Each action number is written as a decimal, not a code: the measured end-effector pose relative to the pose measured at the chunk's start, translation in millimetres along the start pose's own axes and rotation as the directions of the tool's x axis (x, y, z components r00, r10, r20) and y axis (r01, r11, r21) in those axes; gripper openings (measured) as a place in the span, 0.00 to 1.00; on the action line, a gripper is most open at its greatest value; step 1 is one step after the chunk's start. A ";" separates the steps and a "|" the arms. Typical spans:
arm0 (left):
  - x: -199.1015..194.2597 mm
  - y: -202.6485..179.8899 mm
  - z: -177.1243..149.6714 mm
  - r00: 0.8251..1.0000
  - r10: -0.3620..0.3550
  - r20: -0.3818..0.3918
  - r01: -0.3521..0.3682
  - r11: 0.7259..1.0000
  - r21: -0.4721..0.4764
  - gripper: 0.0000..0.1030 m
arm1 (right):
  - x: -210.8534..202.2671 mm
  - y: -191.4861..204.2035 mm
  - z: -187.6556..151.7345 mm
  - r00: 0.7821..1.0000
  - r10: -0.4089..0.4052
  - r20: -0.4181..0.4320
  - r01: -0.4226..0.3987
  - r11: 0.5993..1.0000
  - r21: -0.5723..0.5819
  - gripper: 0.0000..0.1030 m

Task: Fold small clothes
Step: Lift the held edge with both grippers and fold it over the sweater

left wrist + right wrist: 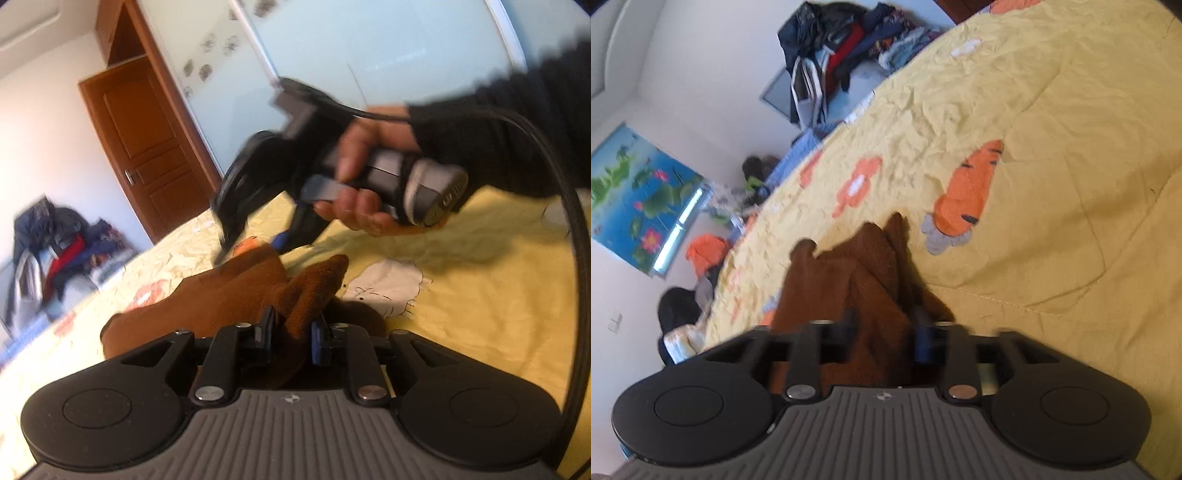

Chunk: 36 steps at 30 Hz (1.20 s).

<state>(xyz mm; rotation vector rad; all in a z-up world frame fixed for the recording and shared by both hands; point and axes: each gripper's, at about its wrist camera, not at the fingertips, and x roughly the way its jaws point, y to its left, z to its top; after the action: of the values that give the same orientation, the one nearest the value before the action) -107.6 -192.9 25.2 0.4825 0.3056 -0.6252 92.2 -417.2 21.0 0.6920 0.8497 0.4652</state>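
A brown knitted garment (pixel 207 299) lies rumpled on the yellow bedspread (pixel 480 295), and a raised fold of it runs back between the fingers of the left gripper (pixel 291 330). The jaws stand narrow there with the cloth filling the gap; the pads seem to press on it, though the fold hides the contact.

In the right wrist view the same brown cloth (pixel 849 288) lies between the fingers of the right gripper (pixel 886 332), whose jaws stand spread with a gap at the sides, so nothing is pinched. That frame is blurred. From the left wrist view the right gripper (pixel 251 243) hangs above the far end of the garment, in a hand (pixel 369 177) with a dark sleeve.

Carrot (pixel 967 192) and flower prints mark the bedspread. A pile of clothes (pixel 857 48) lies past the bed's edge.
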 end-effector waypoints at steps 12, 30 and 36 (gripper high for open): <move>0.8 214.0 -58.9 0.993 -0.064 -0.095 -0.043 0.557 -0.829 0.84 | 51.6 28.6 -17.3 0.998 -0.068 -0.006 0.067 0.993 -0.099 0.90; 53.3 294.2 -53.8 0.987 -0.076 -0.144 -0.085 0.517 -0.852 0.13 | 97.0 88.4 -5.7 0.998 0.042 -0.055 -0.050 0.988 -0.147 0.32; 47.9 343.7 -95.5 0.945 -0.012 -0.326 -0.297 0.382 -0.875 0.23 | 157.7 100.7 -2.5 0.994 -0.089 -0.069 0.082 0.993 -0.089 0.80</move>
<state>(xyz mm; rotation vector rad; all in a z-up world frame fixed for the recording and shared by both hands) 131.1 76.0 40.5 -0.5270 0.8246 -0.1140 172.0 -248.4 9.8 0.5599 0.9190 0.4495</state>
